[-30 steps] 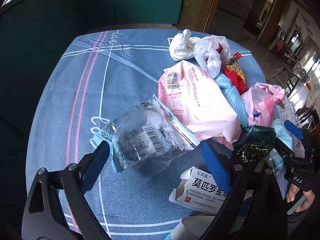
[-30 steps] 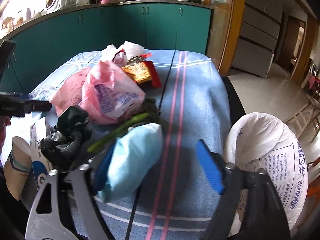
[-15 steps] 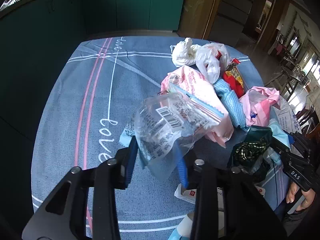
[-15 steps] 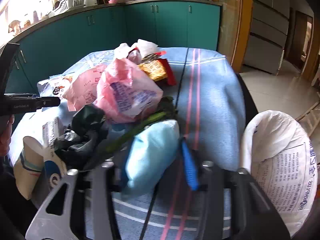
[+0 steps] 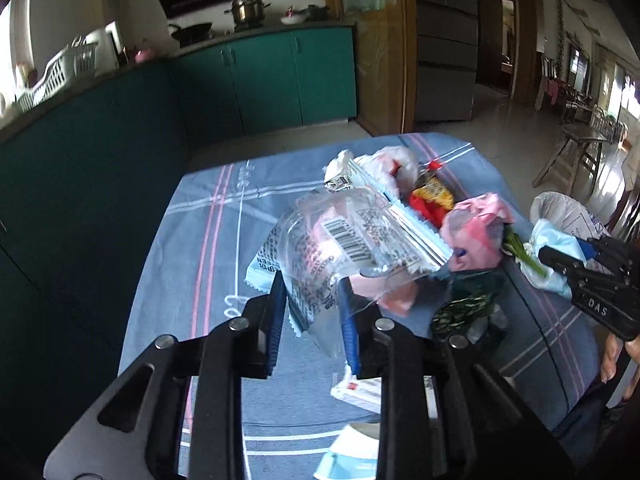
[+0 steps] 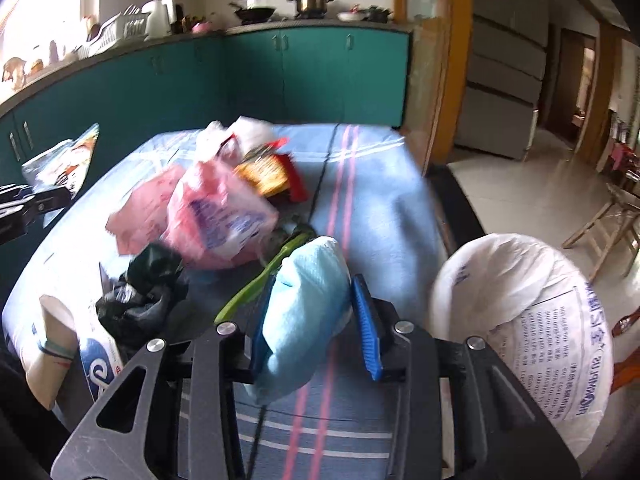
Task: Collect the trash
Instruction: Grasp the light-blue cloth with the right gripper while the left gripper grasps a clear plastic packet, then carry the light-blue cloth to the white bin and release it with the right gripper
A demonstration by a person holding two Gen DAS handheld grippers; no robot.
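My left gripper (image 5: 312, 292) is shut on a clear plastic wrapper (image 5: 348, 236) with a barcode, held up above the blue tablecloth (image 5: 208, 264). My right gripper (image 6: 316, 304) is shut on a light blue crumpled tissue (image 6: 308, 304), lifted just over the cloth. The white trash sack (image 6: 532, 312) stands open to the right of it, beside the table edge. The right gripper also shows in the left wrist view (image 5: 592, 280) at the far right, with the sack (image 5: 560, 212) behind it.
Trash lies piled mid-table: a pink plastic bag (image 6: 220, 220), a pink packet (image 6: 140, 208), a red-yellow snack wrapper (image 6: 272, 172), white crumpled bags (image 6: 244, 132), a black bag (image 6: 148, 288), a green stalk (image 6: 260, 280), a paper cup (image 6: 52, 340). Teal cabinets (image 6: 280, 72) stand behind.
Both grippers closed on their items and lifted: the left raised the clear wrapper off the cloth, the right squeezed the blue tissue and rose. Both views tilted up toward the room.
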